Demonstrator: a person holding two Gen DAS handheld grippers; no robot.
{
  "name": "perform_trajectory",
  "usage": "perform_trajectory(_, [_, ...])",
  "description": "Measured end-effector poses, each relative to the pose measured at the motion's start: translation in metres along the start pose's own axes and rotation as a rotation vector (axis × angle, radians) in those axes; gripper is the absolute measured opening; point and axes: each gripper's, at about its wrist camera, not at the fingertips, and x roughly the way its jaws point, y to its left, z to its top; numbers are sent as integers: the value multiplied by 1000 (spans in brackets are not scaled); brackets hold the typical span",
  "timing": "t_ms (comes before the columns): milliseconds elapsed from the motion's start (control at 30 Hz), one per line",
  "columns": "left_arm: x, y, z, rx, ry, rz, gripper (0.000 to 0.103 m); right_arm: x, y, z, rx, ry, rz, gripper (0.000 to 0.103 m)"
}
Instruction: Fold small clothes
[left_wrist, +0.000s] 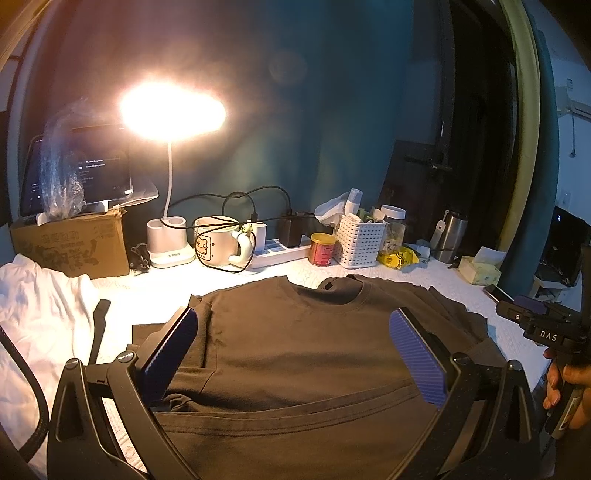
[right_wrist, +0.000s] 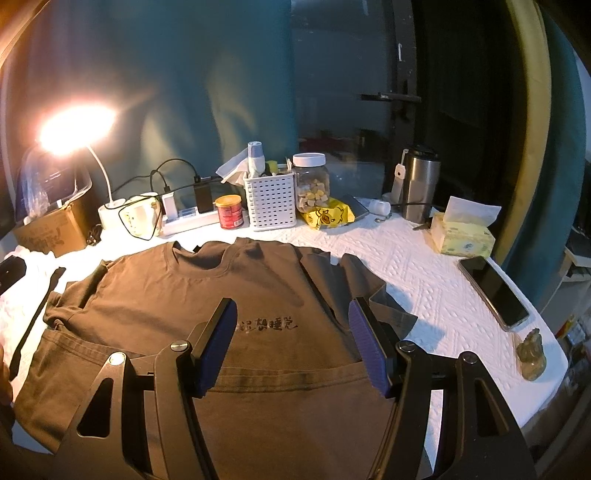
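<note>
The brown T-shirt (right_wrist: 207, 295) was spread flat, collar toward the desk lamp (left_wrist: 171, 110), presumably so the sides could be folded in. Both the left gripper (left_wrist: 295, 354) and the right gripper (right_wrist: 291, 343) were held above its lower half, jaws spread wide, nothing gripped or visibly touched.

The t-shirt (right_wrist: 207, 295) lies on the table (right_wrist: 424, 258), basket (right_wrist: 271, 201) behind, phone (right_wrist: 493, 290) right

Both wrist views low, forward; share T-shirt (left_wrist: 295, 354).
</note>
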Motion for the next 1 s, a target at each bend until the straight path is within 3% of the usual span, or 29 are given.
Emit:
perform_trajectory(533, [1, 2, -1, -1, -1, 2, 103, 2, 1, -1, 0, 2, 0, 66])
perform_trajectory(833, [19, 3, 2, -93, 91, 5, 103, 9, 1, -1, 16, 13, 15, 66])
perform_trajectory(1000, [38, 0, 3, -82, 147, 24, 102, 26, -9, 2, 22, 29, 9, 66])
